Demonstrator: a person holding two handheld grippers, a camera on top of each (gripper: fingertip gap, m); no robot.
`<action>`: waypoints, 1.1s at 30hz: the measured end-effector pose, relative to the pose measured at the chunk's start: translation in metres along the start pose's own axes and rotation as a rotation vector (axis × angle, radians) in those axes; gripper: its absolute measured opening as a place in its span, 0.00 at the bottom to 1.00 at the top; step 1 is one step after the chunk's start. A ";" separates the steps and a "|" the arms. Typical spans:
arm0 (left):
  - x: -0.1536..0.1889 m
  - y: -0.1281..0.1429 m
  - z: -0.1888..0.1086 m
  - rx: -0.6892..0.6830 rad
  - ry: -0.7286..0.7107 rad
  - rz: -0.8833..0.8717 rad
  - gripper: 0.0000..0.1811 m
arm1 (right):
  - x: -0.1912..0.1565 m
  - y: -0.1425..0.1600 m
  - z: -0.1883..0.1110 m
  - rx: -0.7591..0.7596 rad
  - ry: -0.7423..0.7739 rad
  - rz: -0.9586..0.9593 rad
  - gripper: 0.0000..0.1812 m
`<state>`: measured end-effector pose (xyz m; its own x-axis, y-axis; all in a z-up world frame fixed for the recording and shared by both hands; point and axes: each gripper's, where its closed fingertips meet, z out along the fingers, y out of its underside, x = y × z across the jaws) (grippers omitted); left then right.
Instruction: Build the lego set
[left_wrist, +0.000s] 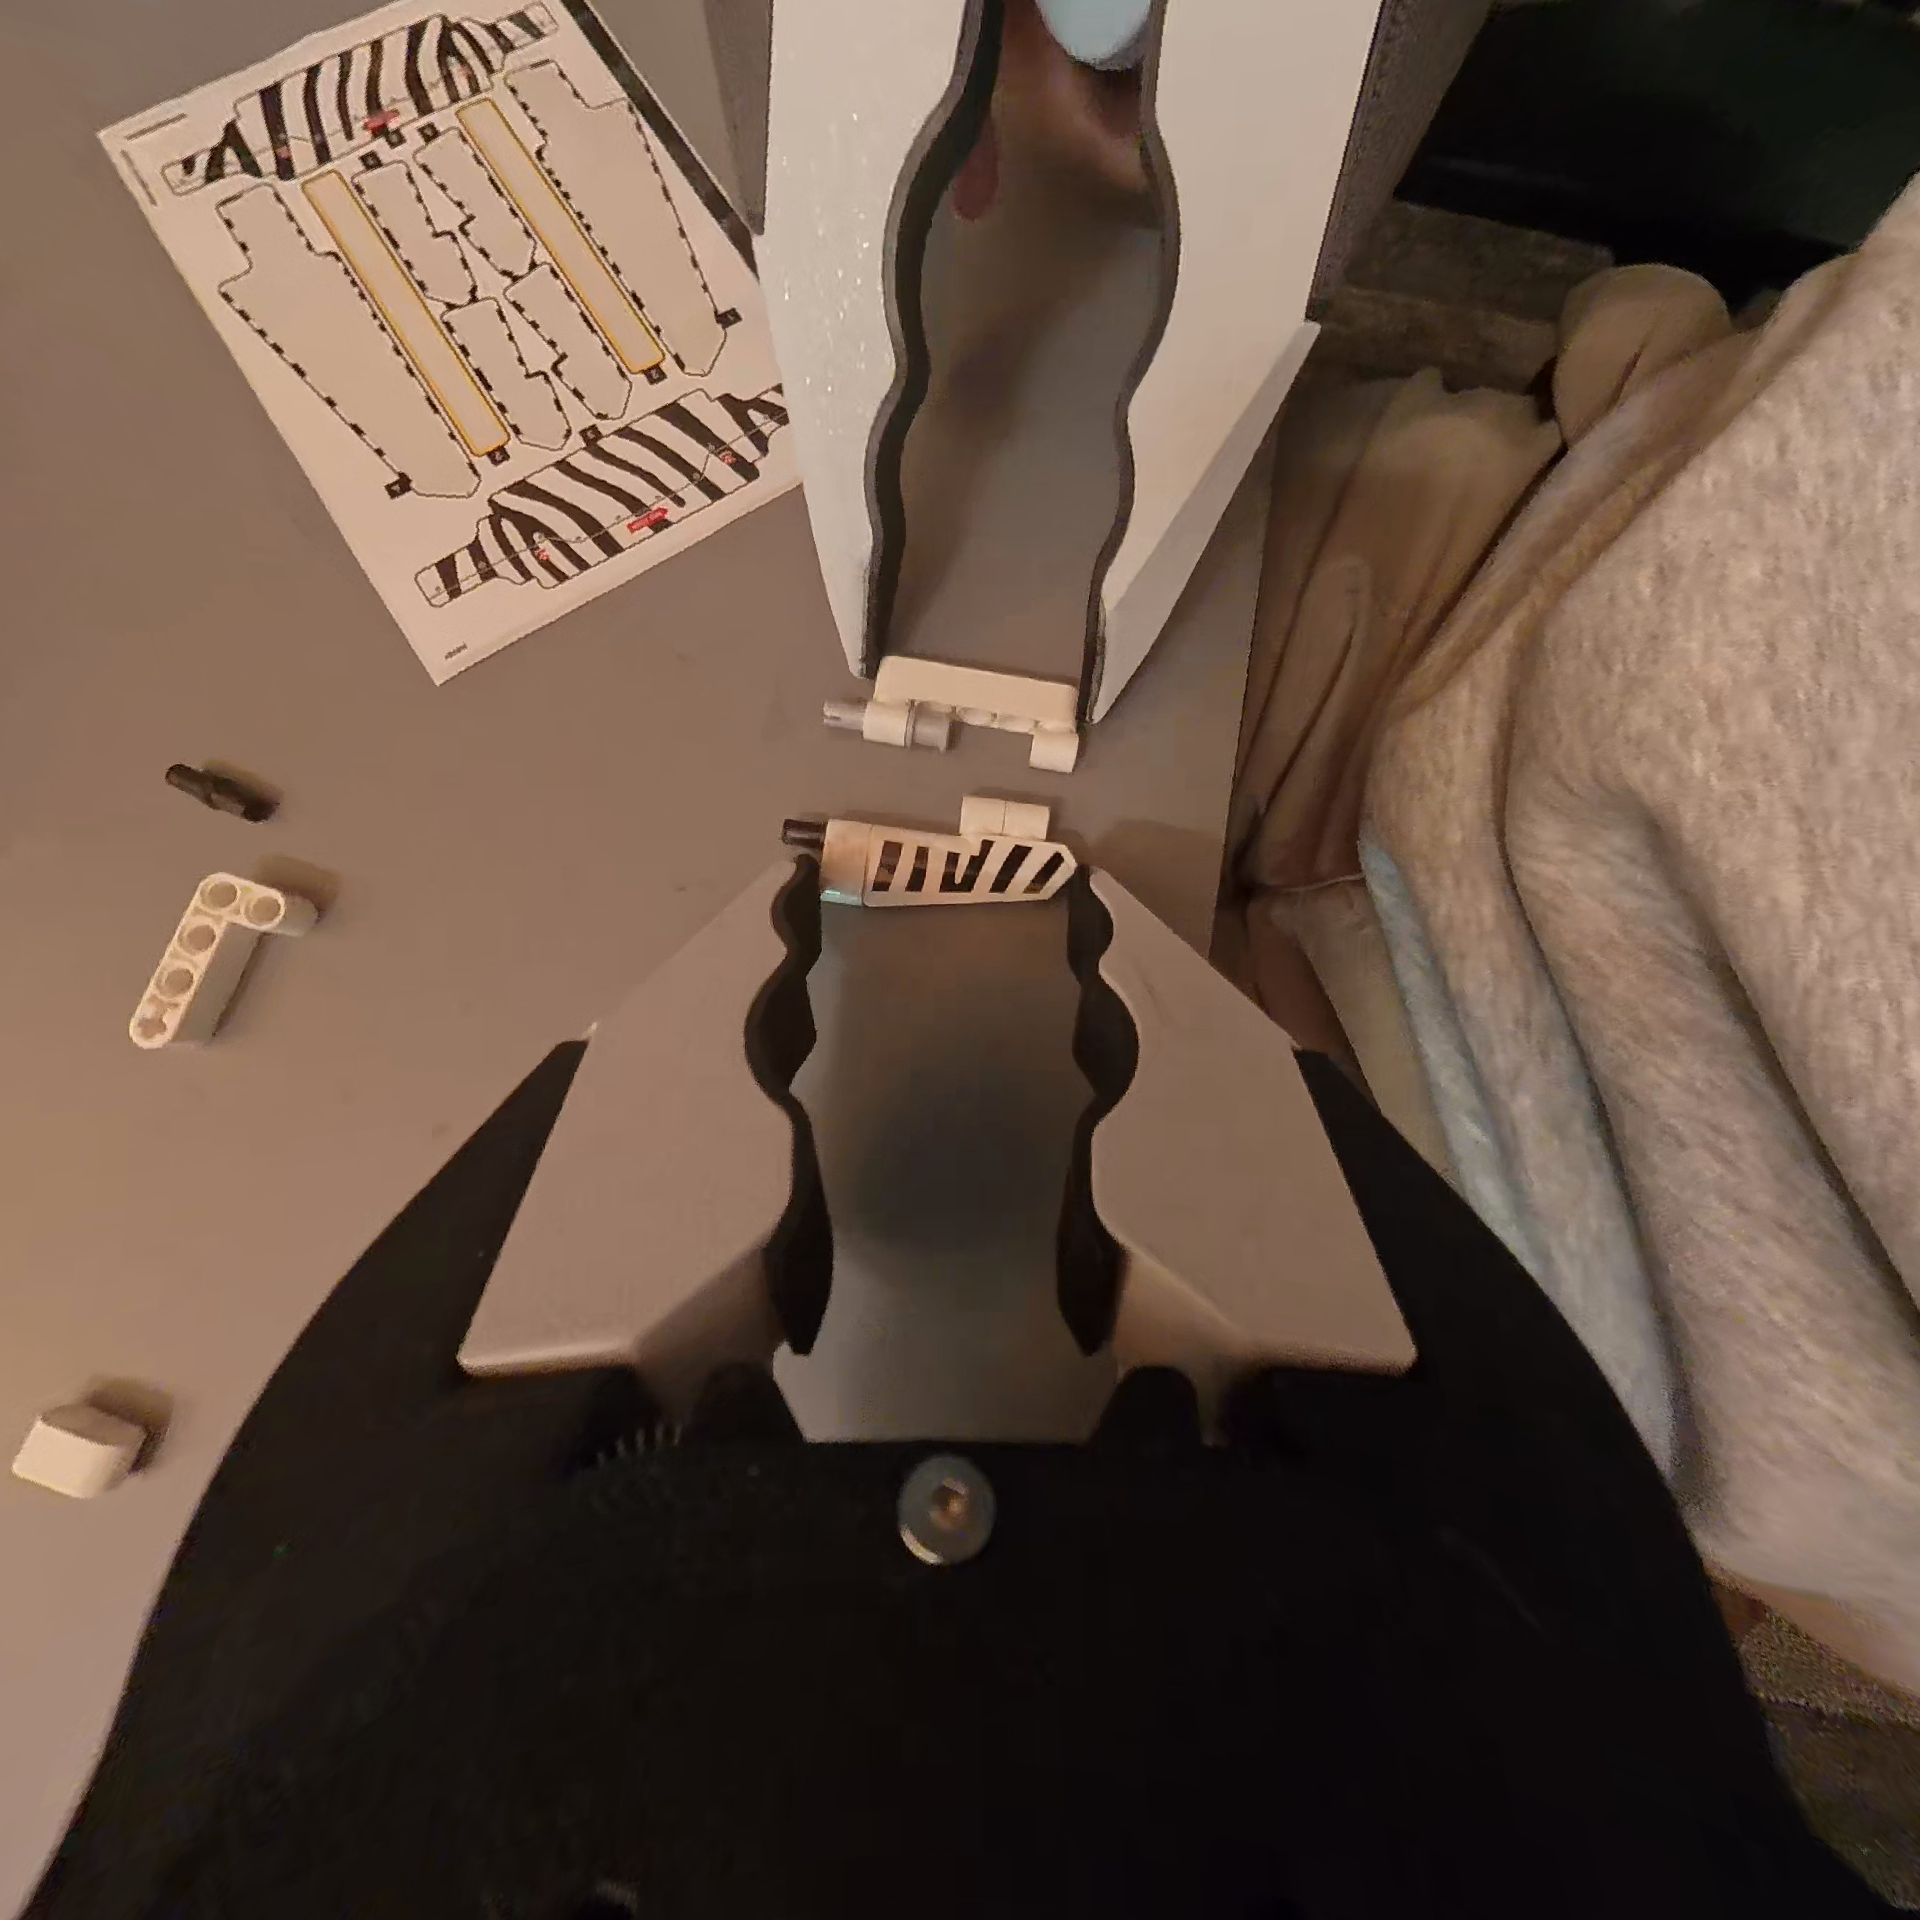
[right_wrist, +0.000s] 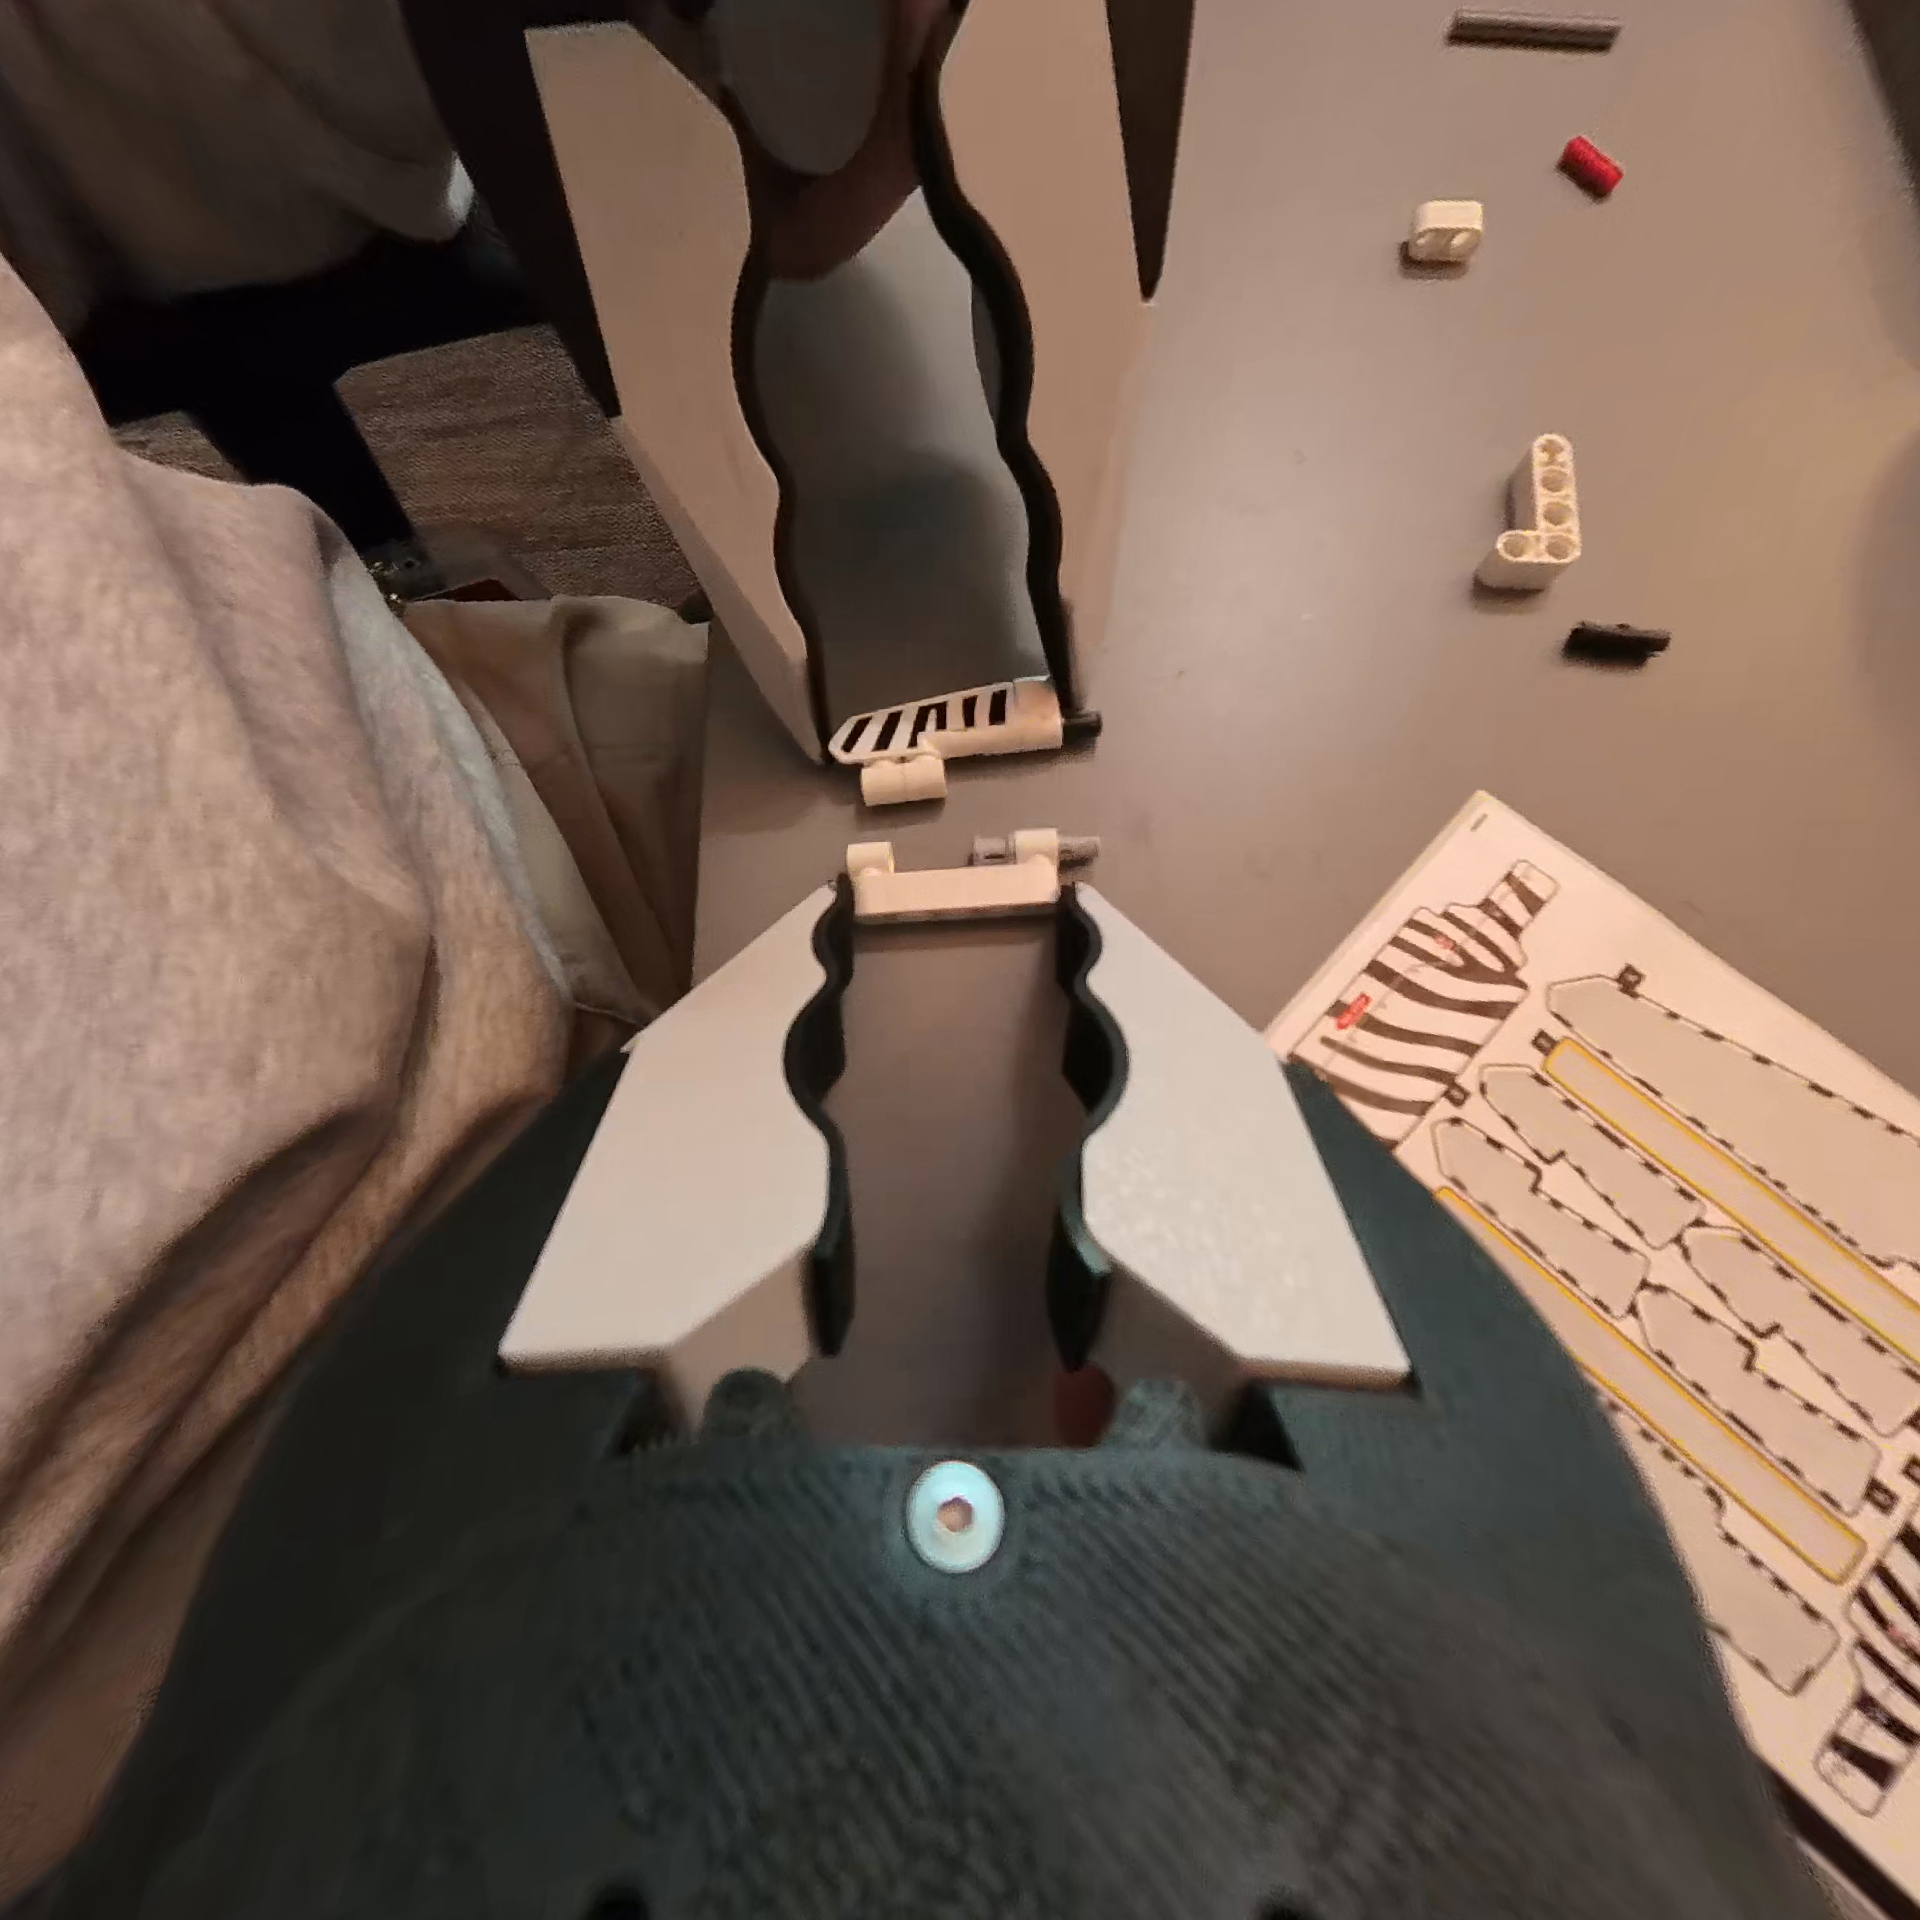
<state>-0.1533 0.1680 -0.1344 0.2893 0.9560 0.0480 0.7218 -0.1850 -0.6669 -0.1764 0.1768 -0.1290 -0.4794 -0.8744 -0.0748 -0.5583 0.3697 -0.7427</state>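
Note:
In the left wrist view my left gripper (left_wrist: 940, 883) is shut on a white piece with black zebra stripes (left_wrist: 966, 868); a black pin sticks out of its left end and a small white connector sits on its far side. My right gripper (left_wrist: 977, 665) faces it from the top, shut on a white U-shaped frame piece (left_wrist: 971, 691) with a grey pin at one end. The two pieces are a small gap apart above the grey table. In the right wrist view my right gripper (right_wrist: 961, 904) holds the frame piece (right_wrist: 961, 883), and the left gripper (right_wrist: 935, 707) holds the striped piece (right_wrist: 925, 727).
A sticker sheet (left_wrist: 436, 332) (right_wrist: 1662, 1247) lies on the grey table (left_wrist: 520, 1039). Loose parts lie nearby: a white L-shaped beam (left_wrist: 203, 951) (right_wrist: 1536, 514), a black pin (left_wrist: 223, 792) (right_wrist: 1616, 641), a small white block (left_wrist: 83, 1449), a short white beam (right_wrist: 1446, 229), a red part (right_wrist: 1592, 163). Beige fabric (left_wrist: 1610, 831) borders the table. My two grippers' fingertips are within a few centimetres of each other.

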 end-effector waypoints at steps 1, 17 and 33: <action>0.000 -0.001 0.000 -0.001 0.005 0.004 0.27 | 0.000 -0.001 0.000 -0.001 -0.007 0.003 0.21; 0.003 -0.003 0.003 0.007 0.014 0.005 0.25 | -0.007 -0.006 0.006 0.017 -0.019 0.000 0.21; 0.003 -0.004 0.003 0.025 0.017 -0.021 0.25 | -0.008 -0.007 0.008 0.011 0.007 -0.006 0.21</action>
<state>-0.1574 0.1727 -0.1338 0.2854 0.9555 0.0749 0.7122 -0.1591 -0.6837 -0.1632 0.1789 -0.1281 -0.4806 -0.8744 -0.0658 -0.5538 0.3608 -0.7504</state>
